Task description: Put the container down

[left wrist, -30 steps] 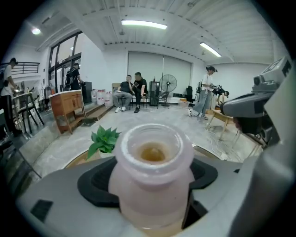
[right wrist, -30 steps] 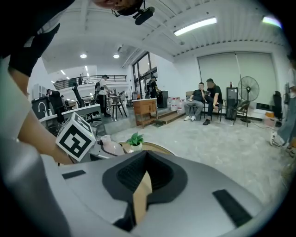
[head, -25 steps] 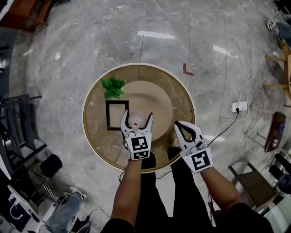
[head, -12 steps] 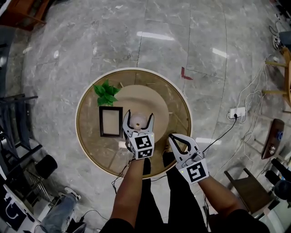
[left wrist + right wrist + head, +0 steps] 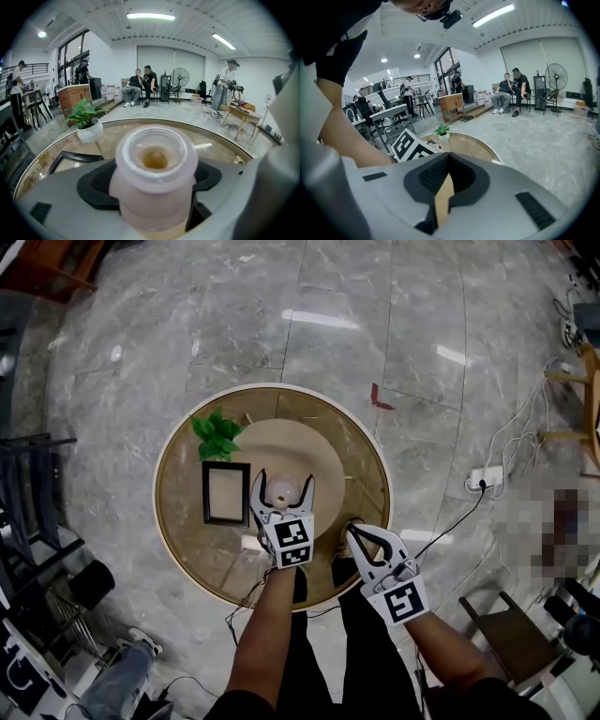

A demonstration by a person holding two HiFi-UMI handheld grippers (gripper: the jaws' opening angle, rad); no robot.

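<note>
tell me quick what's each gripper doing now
Left gripper: closed on the pale pink translucent plastic container.
Right gripper: fingers closed, nothing held.

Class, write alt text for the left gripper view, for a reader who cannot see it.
The left gripper holds a pale, open-topped container in its jaws at a round table. A potted plant and a dark frame sit on the table at left; people sit far behind.

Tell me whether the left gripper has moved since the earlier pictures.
Yes. The left gripper, holding the container, sank toward the table: in its view the potted plant now stands higher.
</note>
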